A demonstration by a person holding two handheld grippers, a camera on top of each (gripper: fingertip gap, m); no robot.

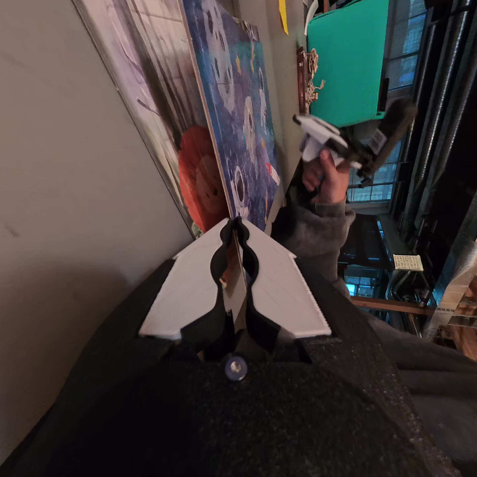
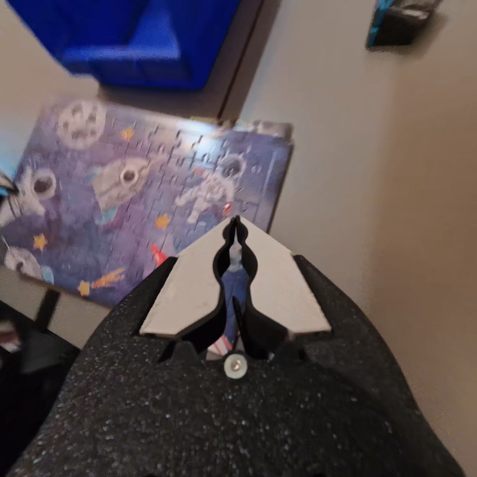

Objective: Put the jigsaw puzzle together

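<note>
My left gripper [image 1: 235,222] is shut on the edge of the space-themed puzzle board [image 1: 232,108], which I see edge-on with its blue astronaut picture facing right. In the right wrist view, which is blurred, the same board [image 2: 134,196] lies on the beige table with its pieces joined. My right gripper [image 2: 236,219] is shut with nothing visibly between its tips, over the board's near right corner. It also shows in the left wrist view [image 1: 309,136], held by a hand beyond the board.
A second picture board with an orange lion and grey trees [image 1: 198,180] lies behind the space board. A green bin [image 1: 346,59] stands beyond it. A blue bin [image 2: 124,38] sits at the table's far edge, with a small dark box [image 2: 397,23] to its right.
</note>
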